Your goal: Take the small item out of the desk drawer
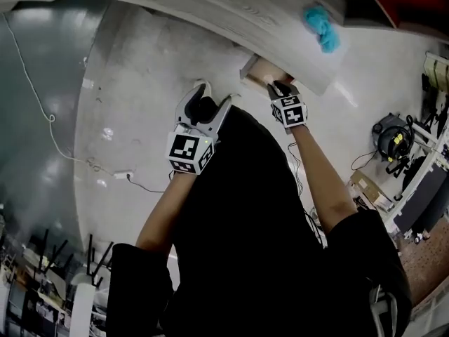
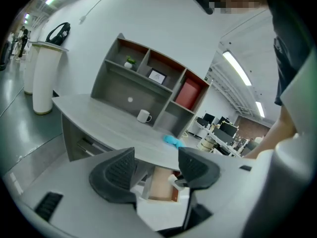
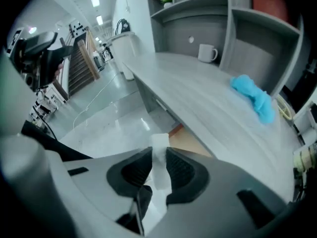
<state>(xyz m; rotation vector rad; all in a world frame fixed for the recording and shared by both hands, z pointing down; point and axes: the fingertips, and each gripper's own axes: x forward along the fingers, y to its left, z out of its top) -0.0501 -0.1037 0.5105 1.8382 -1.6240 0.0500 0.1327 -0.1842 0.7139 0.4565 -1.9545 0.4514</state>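
Note:
The desk drawer (image 1: 258, 69) stands pulled out from under the grey desk (image 1: 210, 9), and its wooden inside (image 2: 161, 185) shows. My right gripper (image 1: 282, 87) is at the drawer's right side, shut on a thin white piece (image 3: 158, 162) that stands up between its pads. I cannot tell whether this piece is the small item or part of the drawer; it also shows as a white piece (image 2: 173, 180) in the left gripper view. My left gripper (image 1: 210, 95) hangs open and empty left of the drawer, in front of the desk, its fingers (image 2: 116, 175) wide apart.
A blue cloth (image 1: 323, 27) lies on the desk near the drawer, and a white mug (image 2: 144, 116) stands farther along. A grey shelf unit (image 2: 148, 83) sits at the desk's back. A cable (image 1: 42, 111) runs over the floor at the left; equipment (image 1: 393, 135) stands at the right.

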